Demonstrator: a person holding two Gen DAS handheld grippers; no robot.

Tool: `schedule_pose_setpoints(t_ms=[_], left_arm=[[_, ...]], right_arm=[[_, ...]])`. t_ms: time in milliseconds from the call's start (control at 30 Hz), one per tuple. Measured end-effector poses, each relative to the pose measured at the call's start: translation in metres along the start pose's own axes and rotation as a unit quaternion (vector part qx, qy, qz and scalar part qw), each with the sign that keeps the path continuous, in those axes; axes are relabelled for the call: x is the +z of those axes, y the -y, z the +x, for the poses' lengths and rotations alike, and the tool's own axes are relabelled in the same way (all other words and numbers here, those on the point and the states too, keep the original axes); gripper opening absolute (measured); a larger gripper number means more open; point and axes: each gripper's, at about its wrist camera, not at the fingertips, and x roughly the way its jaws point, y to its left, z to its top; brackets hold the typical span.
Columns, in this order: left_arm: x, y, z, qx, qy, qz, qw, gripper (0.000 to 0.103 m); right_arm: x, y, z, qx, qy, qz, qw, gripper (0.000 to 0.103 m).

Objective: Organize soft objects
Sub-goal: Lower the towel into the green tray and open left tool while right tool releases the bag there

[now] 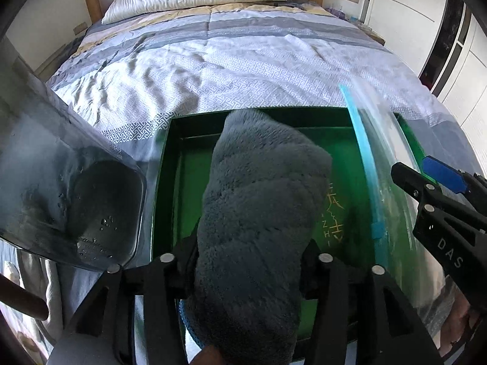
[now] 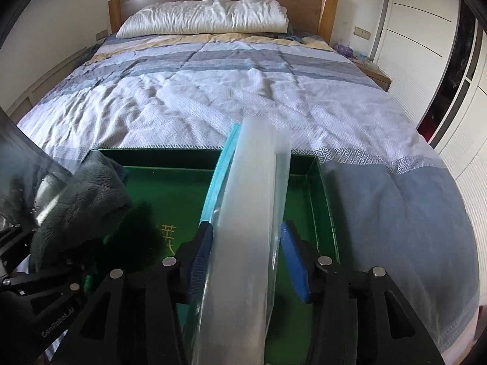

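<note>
My left gripper (image 1: 248, 261) is shut on a rolled grey fluffy towel (image 1: 258, 213) and holds it over a green tray (image 1: 166, 182) lying on the bed. The towel also shows at the left of the right wrist view (image 2: 85, 194). My right gripper (image 2: 246, 258) holds the edge of a clear zip bag (image 2: 249, 213) with a blue zip strip, standing up over the tray (image 2: 325, 200). Its blue pads (image 2: 293, 264) sit on either side of the bag, the right one a little off it. The bag (image 1: 380, 158) and right gripper (image 1: 432, 182) show at the right of the left wrist view.
The bed's patterned grey and white quilt (image 2: 243, 91) stretches ahead, with a white pillow (image 2: 207, 15) at the wooden headboard. White wardrobe doors (image 2: 426, 30) stand at the right. A dark clear plastic sheet (image 1: 61, 182) hangs at the left.
</note>
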Motion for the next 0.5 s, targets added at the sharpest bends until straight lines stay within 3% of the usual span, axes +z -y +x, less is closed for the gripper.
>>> schedule_pose_setpoints(t_ms=[167,233,367,500], left_arm=[[0.001,0.001,-0.008,-0.001,0.011,-0.002,0.9999,0.056],[0.003,0.002,-0.012,0.003,0.021,0.000,0.9998,0.064],[0.006,0.001,-0.018,0.002,0.031,-0.001,0.9995,0.067],[0.007,0.001,-0.028,-0.003,0.042,-0.001,0.9991,0.082]], right_arm=[[-0.001,0.001,-0.011,-0.003,0.008,-0.003,1.000,0.057],[-0.001,0.002,-0.017,-0.002,0.013,0.000,1.000,0.060],[-0.002,0.004,-0.029,0.002,0.021,0.003,1.000,0.073],[-0.003,0.005,-0.044,0.003,0.033,0.010,0.999,0.087]])
